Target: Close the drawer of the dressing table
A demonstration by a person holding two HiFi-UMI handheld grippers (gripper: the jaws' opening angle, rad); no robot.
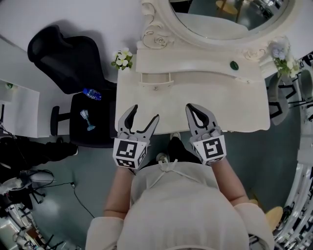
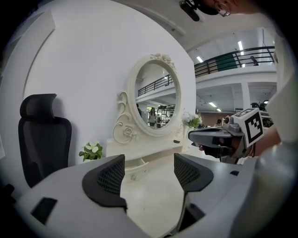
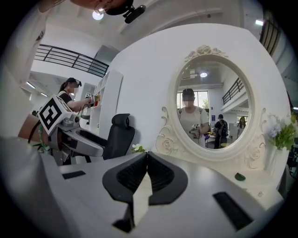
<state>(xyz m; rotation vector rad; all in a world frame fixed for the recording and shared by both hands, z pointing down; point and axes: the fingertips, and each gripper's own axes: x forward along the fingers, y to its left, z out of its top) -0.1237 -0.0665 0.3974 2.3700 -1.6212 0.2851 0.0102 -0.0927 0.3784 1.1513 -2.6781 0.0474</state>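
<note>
The cream dressing table [image 1: 234, 105] has a small drawer [image 1: 155, 78] under its raised back shelf, pulled out a little, its knob facing me. In the left gripper view the drawer [image 2: 139, 163] shows beyond the jaws. My left gripper [image 1: 145, 112] hovers open over the tabletop's front left, well short of the drawer, with nothing between its fingers [image 2: 109, 179]. My right gripper [image 1: 191, 108] is shut and empty over the front middle of the table; its pads [image 3: 158, 174] meet. Each gripper shows in the other's view: the right gripper [image 2: 209, 137] and the left gripper [image 3: 79, 139].
An oval mirror [image 1: 230, 14] rises at the table's back. Flower sprigs [image 1: 122, 58] stand at the left corner and more flowers [image 1: 283, 56] at the right. A small green object [image 1: 234, 65] lies on the shelf. A black chair [image 1: 73, 63] with a bottle [image 1: 92, 93] stands to the left.
</note>
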